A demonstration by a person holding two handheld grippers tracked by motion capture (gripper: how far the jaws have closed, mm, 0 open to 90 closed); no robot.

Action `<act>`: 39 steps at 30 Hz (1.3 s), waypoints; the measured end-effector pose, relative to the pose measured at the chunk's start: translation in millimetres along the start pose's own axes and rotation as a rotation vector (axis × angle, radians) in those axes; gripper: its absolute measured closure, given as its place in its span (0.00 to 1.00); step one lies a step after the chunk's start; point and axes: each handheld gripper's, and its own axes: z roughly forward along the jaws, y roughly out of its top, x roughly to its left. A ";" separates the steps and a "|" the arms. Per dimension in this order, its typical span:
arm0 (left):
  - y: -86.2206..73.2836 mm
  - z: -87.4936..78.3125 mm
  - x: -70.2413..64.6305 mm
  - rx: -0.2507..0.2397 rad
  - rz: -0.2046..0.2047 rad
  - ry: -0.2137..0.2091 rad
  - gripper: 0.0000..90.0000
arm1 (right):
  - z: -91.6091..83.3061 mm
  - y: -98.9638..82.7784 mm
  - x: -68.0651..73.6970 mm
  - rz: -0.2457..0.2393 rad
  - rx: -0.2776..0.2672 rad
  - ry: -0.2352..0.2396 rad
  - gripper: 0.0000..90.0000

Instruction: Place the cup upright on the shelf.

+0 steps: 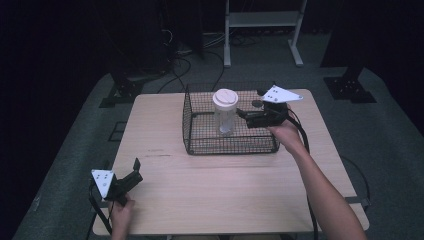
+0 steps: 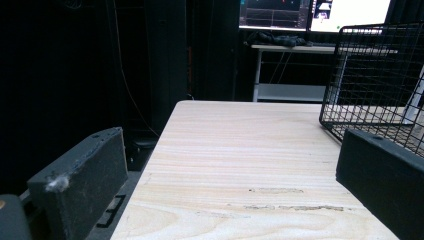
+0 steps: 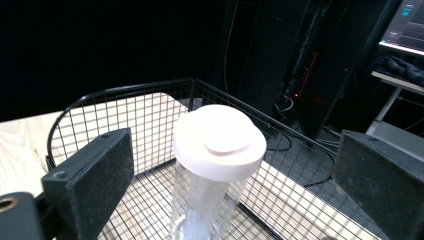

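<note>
A clear bottle (image 1: 224,116) with a white lid (image 3: 218,141) stands upright inside a black wire basket (image 1: 189,131) at the back middle of the wooden table (image 1: 225,190). My right gripper (image 1: 242,114) reaches over the basket's right side, just right of the bottle. It is open, and in the right gripper view (image 3: 235,155) the bottle rises ahead between the two wide-apart jaws, touching neither. My left gripper (image 1: 136,171) rests open near the table's front left corner with nothing between its jaws (image 2: 232,160). It faces the basket (image 2: 370,75).
A white shelf frame (image 1: 262,20) stands on the floor behind the table, with cables (image 1: 175,65) and black stands (image 1: 350,85) around it. Lit monitors (image 2: 310,12) sit on a desk beyond. The table's left half (image 2: 240,145) is bare wood.
</note>
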 end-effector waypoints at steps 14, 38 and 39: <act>0.1 0.0 -0.3 0.002 0.006 0.003 0.00 | -23.4 -10.0 -3.1 -0.003 0.007 -0.014 0.03; 0.0 0.1 -0.9 0.004 0.009 0.004 0.00 | -69.3 -35.2 -8.1 -0.013 0.032 -0.042 0.03; 0.0 0.2 -1.1 0.005 0.011 0.001 0.00 | -71.4 -38.4 -8.4 -0.008 0.038 -0.043 0.03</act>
